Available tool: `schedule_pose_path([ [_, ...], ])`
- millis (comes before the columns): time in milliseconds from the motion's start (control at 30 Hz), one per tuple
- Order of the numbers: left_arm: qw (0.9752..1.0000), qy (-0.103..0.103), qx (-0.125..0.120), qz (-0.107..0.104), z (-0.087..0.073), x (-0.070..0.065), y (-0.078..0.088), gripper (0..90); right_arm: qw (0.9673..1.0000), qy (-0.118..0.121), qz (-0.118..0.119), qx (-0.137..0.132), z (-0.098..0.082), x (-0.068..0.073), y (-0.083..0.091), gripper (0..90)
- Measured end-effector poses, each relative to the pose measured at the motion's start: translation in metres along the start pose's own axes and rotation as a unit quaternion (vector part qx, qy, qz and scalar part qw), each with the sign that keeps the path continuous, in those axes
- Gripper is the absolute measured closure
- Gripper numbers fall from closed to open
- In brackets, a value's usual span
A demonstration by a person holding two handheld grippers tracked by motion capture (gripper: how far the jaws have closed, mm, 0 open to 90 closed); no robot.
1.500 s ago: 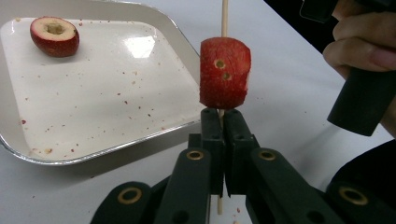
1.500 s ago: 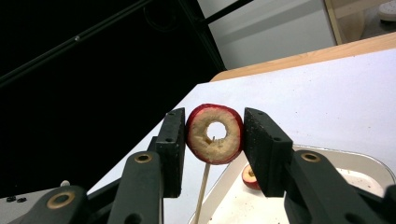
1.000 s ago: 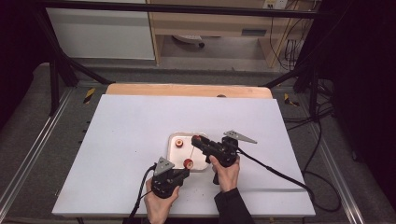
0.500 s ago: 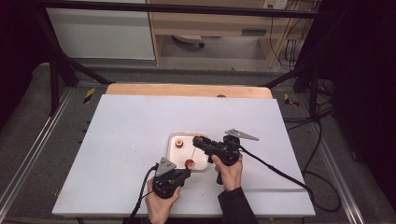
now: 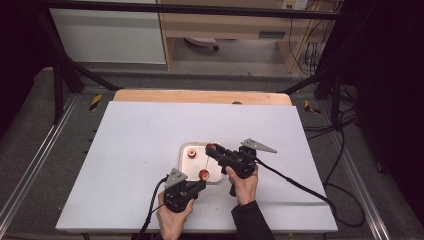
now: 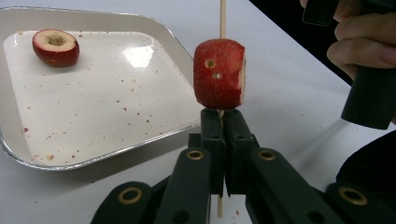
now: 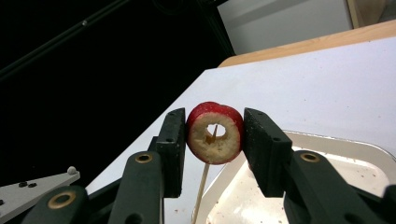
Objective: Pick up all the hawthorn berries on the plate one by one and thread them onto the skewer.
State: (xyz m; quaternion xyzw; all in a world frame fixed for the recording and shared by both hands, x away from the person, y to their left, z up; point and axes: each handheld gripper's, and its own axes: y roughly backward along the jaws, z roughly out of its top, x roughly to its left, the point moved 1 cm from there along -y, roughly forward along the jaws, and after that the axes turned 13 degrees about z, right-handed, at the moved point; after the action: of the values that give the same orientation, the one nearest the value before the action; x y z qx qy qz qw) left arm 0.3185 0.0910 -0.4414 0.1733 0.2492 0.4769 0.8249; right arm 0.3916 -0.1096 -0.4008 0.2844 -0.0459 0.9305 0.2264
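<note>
My left gripper point(image 6: 222, 117) is shut on a thin wooden skewer point(image 6: 222, 18) that stands upright, at the white tray's near edge. A cored red fruit piece point(image 6: 219, 74) is threaded on the skewer just above the jaws. My right gripper point(image 7: 215, 116) is shut on a second red fruit ring point(image 7: 215, 133), whose sides the pads press. The skewer's tip point(image 7: 212, 133) shows inside the ring's hole. In the high view the left gripper point(image 5: 200, 181) is at the tray's front, and the right gripper point(image 5: 212, 150) reaches over the tray from the right.
The white tray point(image 6: 116, 148) is speckled with red crumbs and holds another cored fruit piece point(image 6: 55, 46) at its far corner. It lies on a white board point(image 5: 140, 145) with a wooden strip point(image 5: 200, 96) behind. Cables point(image 5: 295, 182) trail off to the right.
</note>
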Motion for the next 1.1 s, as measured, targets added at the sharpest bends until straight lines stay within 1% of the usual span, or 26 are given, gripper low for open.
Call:
schedule_pose_path([
  [100,1.0000,0.001,-0.001,-0.001,0.001,0.002,0.002,88.4,1.0000,-0.002,0.001,-0.004,0.000,0.000,-0.001,61.1],
  [133,1.0000,0.003,-0.001,-0.005,0.001,0.002,0.003,88.5,1.0000,-0.001,0.001,-0.004,0.000,-0.001,-0.001,61.1],
  [233,1.0000,0.000,-0.001,-0.007,0.002,0.004,0.004,88.5,1.0000,0.001,0.001,0.001,0.001,-0.002,-0.001,61.1],
  [267,1.0000,-0.004,0.001,-0.005,0.002,0.005,0.005,88.6,1.0000,0.002,0.002,0.002,0.002,-0.003,-0.001,61.1],
  [300,0.9999,-0.007,0.003,-0.007,0.002,0.005,0.005,88.6,1.0000,0.006,0.000,0.000,0.002,-0.003,-0.001,61.1],
  [367,1.0000,-0.008,0.000,-0.006,0.001,0.004,0.005,88.6,0.9999,0.009,0.000,-0.006,0.006,-0.003,0.001,61.2],
  [467,0.9999,-0.008,-0.006,-0.007,0.002,0.003,0.004,88.6,1.0000,-0.001,0.005,0.001,0.009,-0.003,0.002,61.1],
  [500,0.9999,-0.007,-0.006,-0.006,0.002,0.002,0.004,88.5,0.9999,-0.005,0.008,0.005,0.008,-0.003,0.001,61.1],
  [600,1.0000,-0.004,-0.004,-0.002,0.001,0.002,0.002,88.5,0.9998,-0.007,0.008,0.014,0.001,-0.003,-0.001,61.1],
  [700,0.9998,0.010,-0.015,0.002,0.003,0.004,0.003,88.5,0.9996,-0.013,0.015,0.022,-0.004,-0.003,-0.004,61.1],
  [767,0.9998,0.015,-0.014,0.002,0.004,0.004,0.003,88.5,0.9992,-0.019,0.020,0.029,-0.010,-0.002,-0.006,61.0],
  [833,0.9998,0.014,-0.016,0.004,0.004,0.005,0.003,88.5,0.9989,-0.020,0.022,0.036,-0.015,0.000,-0.006,61.0],
  [900,0.9998,0.015,-0.014,0.007,0.005,0.006,0.002,88.5,0.9982,-0.026,0.024,0.048,-0.020,0.001,-0.007,61.0],
  [967,0.9998,0.011,-0.013,0.008,0.005,0.007,0.002,88.5,0.9983,-0.022,0.023,0.049,-0.023,0.001,-0.007,61.0],
  [1100,0.9999,0.010,-0.011,0.008,0.005,0.008,-0.001,88.5,0.9981,-0.022,0.020,0.055,-0.025,0.001,-0.008,61.0],
])
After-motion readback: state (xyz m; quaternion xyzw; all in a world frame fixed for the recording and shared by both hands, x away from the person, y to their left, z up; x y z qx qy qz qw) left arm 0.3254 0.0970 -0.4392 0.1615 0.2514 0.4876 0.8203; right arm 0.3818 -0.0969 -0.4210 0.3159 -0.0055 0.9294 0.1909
